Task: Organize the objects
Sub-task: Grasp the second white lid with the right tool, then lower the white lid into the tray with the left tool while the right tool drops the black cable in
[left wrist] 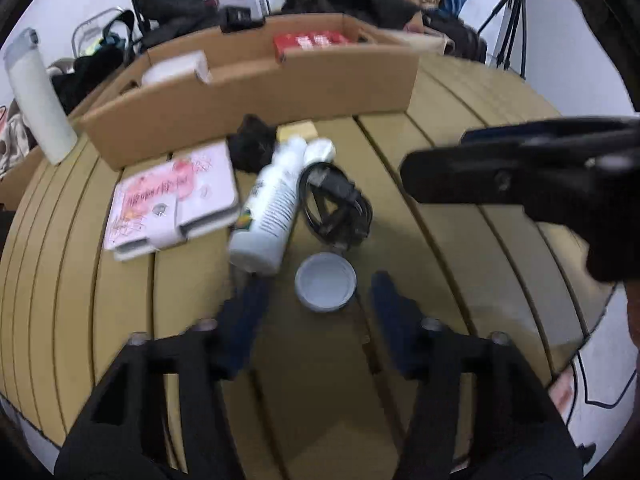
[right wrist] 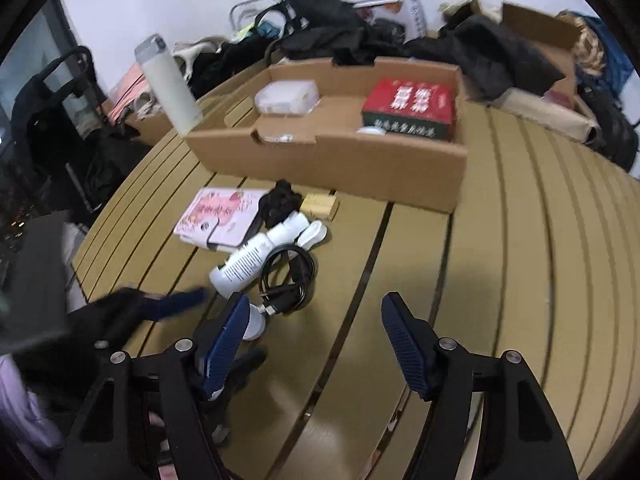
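My left gripper (left wrist: 318, 280) is open and hovers low over the slatted table, with a small white lid (left wrist: 325, 286) lying between its fingertips, untouched. Just beyond lie a white bottle (left wrist: 272, 208) on its side, a coiled black cable (left wrist: 334, 204) and a pink booklet (left wrist: 176, 196). My right gripper (right wrist: 316, 300) is open with only bare table between its fingers. Its left finger (right wrist: 228, 332) partly hides the lid (right wrist: 256, 326). The bottle (right wrist: 248, 260) and cable (right wrist: 288, 276) lie just ahead of it. Each gripper shows blurred at the edge of the other's view.
A long cardboard box (right wrist: 332, 164) stands behind the pile, holding a red carton (right wrist: 410, 106) and a white case (right wrist: 286, 96). A black cloth (right wrist: 280, 200), a yellow block (right wrist: 320, 204) and a small white bottle (right wrist: 314, 234) lie before it. A white flask (right wrist: 168, 84) stands far left.
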`<move>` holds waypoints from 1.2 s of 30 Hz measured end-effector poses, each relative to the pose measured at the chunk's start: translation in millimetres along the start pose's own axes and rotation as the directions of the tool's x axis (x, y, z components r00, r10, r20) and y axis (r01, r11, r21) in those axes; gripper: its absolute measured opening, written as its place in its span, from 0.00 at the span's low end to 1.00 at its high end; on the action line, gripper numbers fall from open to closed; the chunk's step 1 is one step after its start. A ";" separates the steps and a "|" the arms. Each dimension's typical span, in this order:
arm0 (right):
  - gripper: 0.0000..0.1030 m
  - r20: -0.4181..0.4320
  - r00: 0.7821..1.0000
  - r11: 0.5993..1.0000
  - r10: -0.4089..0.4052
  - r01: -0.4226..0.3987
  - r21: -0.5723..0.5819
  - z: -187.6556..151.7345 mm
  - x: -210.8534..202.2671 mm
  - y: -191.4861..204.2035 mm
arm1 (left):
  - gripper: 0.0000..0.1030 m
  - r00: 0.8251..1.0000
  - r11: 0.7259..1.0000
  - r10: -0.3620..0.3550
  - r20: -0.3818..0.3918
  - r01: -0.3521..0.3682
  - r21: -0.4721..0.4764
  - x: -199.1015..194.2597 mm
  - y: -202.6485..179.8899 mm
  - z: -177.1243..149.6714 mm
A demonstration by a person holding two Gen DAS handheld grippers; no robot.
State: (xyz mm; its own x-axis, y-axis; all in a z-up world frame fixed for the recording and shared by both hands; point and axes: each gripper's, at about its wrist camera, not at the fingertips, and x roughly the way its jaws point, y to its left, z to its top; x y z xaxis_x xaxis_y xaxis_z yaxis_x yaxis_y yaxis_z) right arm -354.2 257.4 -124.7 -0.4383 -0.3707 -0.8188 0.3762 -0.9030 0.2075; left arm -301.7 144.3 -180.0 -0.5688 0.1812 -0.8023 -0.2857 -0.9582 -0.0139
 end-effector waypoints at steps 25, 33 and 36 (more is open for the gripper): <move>0.15 0.042 0.990 0.987 -0.137 0.133 0.090 -66.8 -41.1 11.4 | 0.25 0.998 0.988 0.039 0.050 -0.031 -0.151 -135.8 69.6 -63.9; 0.15 0.123 0.976 0.966 -0.178 0.149 0.211 -115.9 -122.4 16.8 | 0.25 0.995 0.982 -0.051 0.087 0.065 -0.175 -158.9 73.7 -70.0; 0.15 0.144 0.973 0.972 -0.179 0.152 0.180 -104.4 -126.7 26.8 | 0.25 0.991 0.979 -0.072 0.110 0.091 -0.180 -167.4 79.7 -61.0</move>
State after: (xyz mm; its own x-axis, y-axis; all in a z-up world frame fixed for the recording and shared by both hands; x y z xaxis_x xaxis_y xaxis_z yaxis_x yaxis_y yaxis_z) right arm -203.4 302.8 -71.2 -0.6115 -0.2302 -0.7570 0.1515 -0.9731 0.1735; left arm -182.2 24.2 -83.3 -0.6283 0.2731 -0.7285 -0.1929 -0.9618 -0.1943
